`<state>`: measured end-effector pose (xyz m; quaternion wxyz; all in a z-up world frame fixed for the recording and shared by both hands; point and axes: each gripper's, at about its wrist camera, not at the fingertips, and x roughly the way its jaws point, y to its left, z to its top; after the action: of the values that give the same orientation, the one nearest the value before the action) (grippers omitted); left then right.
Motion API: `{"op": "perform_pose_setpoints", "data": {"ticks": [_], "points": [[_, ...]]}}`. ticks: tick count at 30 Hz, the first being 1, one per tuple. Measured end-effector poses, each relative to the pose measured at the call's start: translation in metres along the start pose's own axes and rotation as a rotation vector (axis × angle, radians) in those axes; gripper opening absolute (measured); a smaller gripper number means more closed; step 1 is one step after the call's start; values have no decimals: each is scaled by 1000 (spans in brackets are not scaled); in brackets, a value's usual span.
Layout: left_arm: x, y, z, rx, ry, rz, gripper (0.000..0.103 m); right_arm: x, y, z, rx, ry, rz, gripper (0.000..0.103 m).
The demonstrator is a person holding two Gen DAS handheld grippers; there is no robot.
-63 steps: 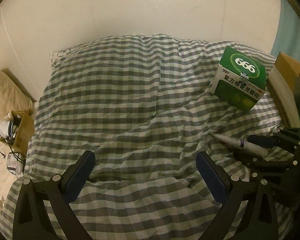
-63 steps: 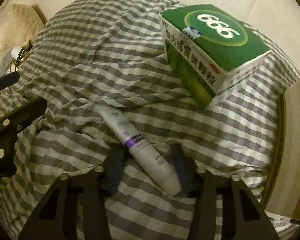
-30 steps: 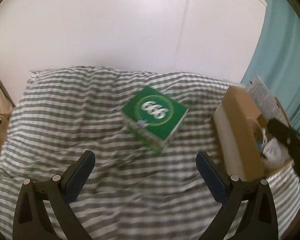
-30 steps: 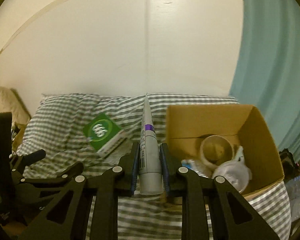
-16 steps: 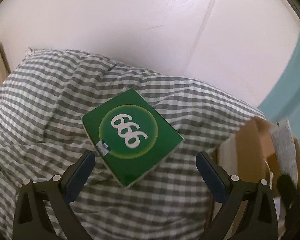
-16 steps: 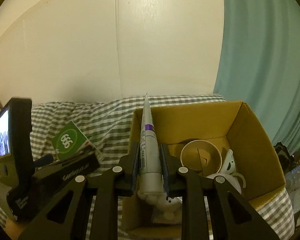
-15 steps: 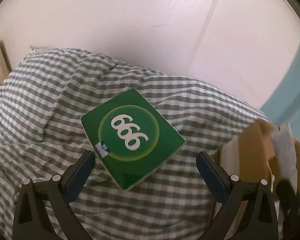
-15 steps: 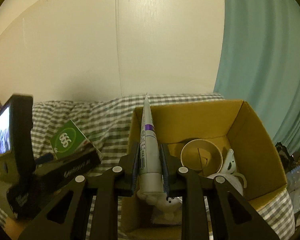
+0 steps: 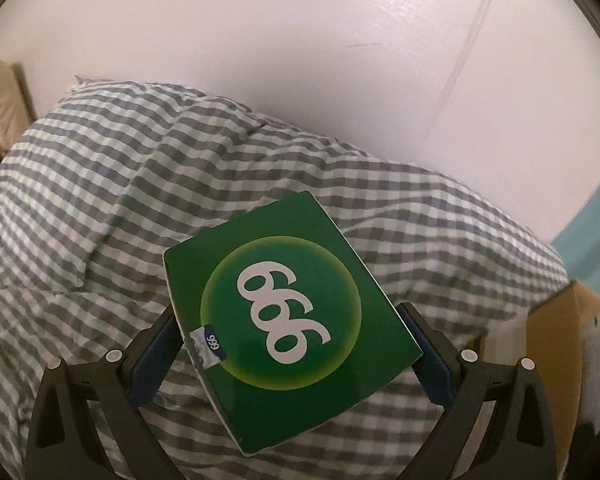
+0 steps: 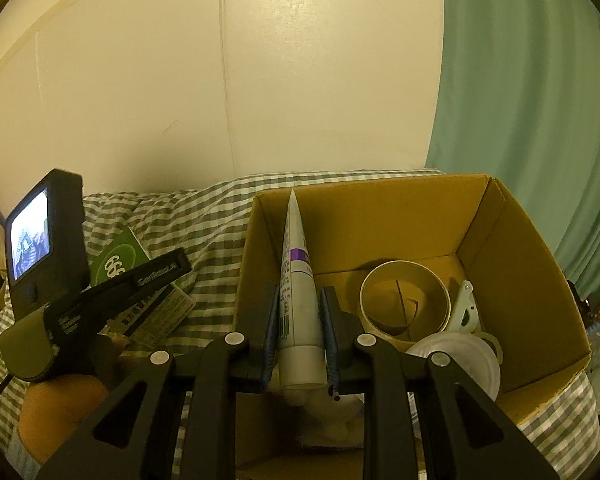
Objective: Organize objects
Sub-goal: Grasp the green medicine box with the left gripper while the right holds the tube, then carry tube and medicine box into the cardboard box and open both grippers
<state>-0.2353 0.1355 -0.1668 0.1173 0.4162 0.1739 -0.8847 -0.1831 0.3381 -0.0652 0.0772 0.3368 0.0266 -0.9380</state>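
A green box marked 999 (image 9: pixel 288 316) lies on the grey checked bedspread (image 9: pixel 100 184). My left gripper (image 9: pixel 288 356) is open, with a finger on each side of the box's near end, and I cannot tell whether the pads touch it. The box also shows in the right wrist view (image 10: pixel 116 260), partly hidden by the left gripper's body. My right gripper (image 10: pixel 300 328) is shut on a white tube with a purple band (image 10: pixel 298 300) and holds it over the left part of the open cardboard box (image 10: pixel 508 240).
In the cardboard box lie a tape roll (image 10: pixel 404 300), a white lid (image 10: pixel 456 360) and a white clip (image 10: pixel 466 304). The cardboard box's edge shows at the right of the left wrist view (image 9: pixel 556 344). A white wall stands behind the bed and a teal curtain (image 10: pixel 532 100) hangs at the right.
My left gripper has come down around the green box, which now lies between its fingers. My right gripper, still shut on the tube, has moved closer over the cardboard box.
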Motion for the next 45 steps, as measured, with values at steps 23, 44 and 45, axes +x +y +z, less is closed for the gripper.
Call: {"op": "perform_pose_setpoints", "data": {"ticks": [23,44,45], "points": [[-232,36,-13,278,-157,-246,95,-150,37,20,-139,-128,100,20],[-206,-134,-10,522,-150,-326,87,-132,-81,78,-104,-90,62,20],[-199,-138,-11,520,-137,-328,86,-124,-86,78,-93,-73,71,20]]}}
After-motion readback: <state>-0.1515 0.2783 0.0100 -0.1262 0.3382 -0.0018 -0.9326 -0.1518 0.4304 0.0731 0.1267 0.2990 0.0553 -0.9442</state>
